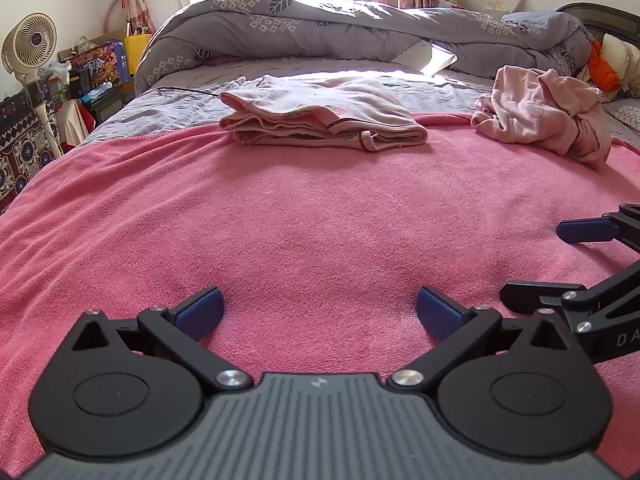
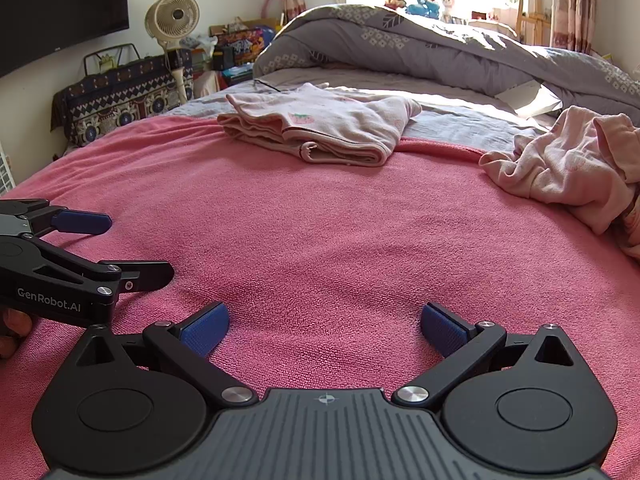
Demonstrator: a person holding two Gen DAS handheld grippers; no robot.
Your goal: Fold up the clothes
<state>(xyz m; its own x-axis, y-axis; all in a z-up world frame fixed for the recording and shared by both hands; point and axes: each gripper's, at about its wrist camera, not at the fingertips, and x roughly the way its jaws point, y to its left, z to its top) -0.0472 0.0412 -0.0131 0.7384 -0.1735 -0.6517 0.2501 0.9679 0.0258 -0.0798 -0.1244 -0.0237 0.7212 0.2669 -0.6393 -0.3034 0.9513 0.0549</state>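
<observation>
A folded pale pink garment [image 1: 320, 116] [image 2: 320, 130] lies at the far edge of the pink towel [image 1: 312, 216] [image 2: 328, 232] spread on the bed. A crumpled pink garment [image 1: 548, 114] [image 2: 568, 168] sits in a heap at the far right. My left gripper [image 1: 319, 312] [image 2: 108, 246] hovers open over bare towel, nothing between its blue pads. Beside it, my right gripper [image 2: 325, 330] [image 1: 544, 260] is open too and holds nothing. Both garments lie well ahead of the fingertips.
A grey patterned duvet [image 1: 360, 32] [image 2: 440, 48] is bunched across the back of the bed, with a white paper [image 1: 428, 58] below it. A standing fan [image 1: 30, 46] [image 2: 172, 20], boxes and a patterned bag [image 2: 128, 96] line the wall at left.
</observation>
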